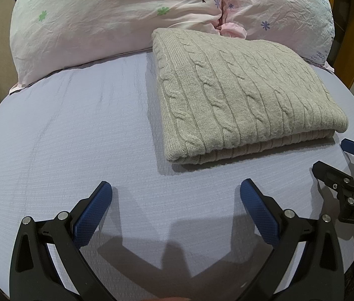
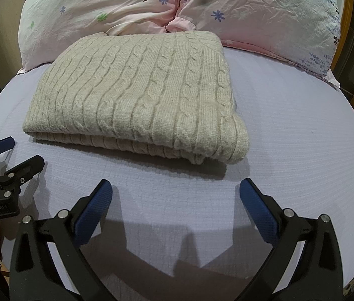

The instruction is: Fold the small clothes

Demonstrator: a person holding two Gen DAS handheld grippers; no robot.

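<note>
Beige cable-knit wool makes up the folded sweater (image 1: 242,95), which lies as a thick, neat rectangle on the pale lavender bed sheet (image 1: 76,138); in the left wrist view it fills the centre and right of the frame, and in the right wrist view the same sweater (image 2: 137,95) sits in the centre and left. Its far edge reaches the wrinkled pink floral pillows (image 1: 101,12) that run across the top of both frames, and a pinkish ribbed layer shows along its near folded edge. Black and blue-padded, the left gripper (image 1: 176,195) hangs low over the bare sheet at the bottom centre of its own view, its jaws spread wide with nothing between them, clear of the sweater's near edge. At the bottom centre of the right wrist view, the right gripper (image 2: 176,195) holds the same pose, jaws wide apart and empty, just short of the sweater's near right corner. Each gripper also appears at the edge of the other's view: the right gripper (image 1: 335,158) at the lower right, the left gripper (image 2: 20,154) at the lower left, both with their jaws parted. Dark shadows of the tools fall on the sheet below them.
</note>
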